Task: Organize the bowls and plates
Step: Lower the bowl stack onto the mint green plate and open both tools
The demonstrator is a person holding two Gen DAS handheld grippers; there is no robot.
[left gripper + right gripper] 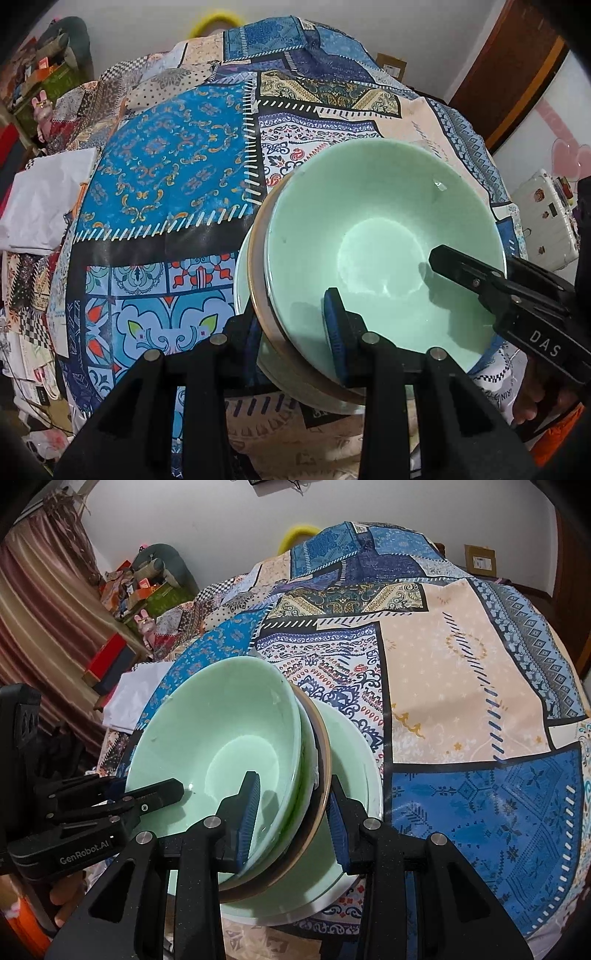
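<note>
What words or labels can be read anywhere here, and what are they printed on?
"DAS": white letters on the black body of the right gripper, seen from the left wrist camera.
"GenRobot.AI": white letters on the black body of the left gripper, seen from the right wrist camera.
Label on the cardboard box by the wall: too small to read.
Printed boxes in the back corner: blurred, unreadable.

Patchwork-patterned tablecloth (pixel 461 686) over the table, pale green plate (pixel 354 746) on it.
</note>
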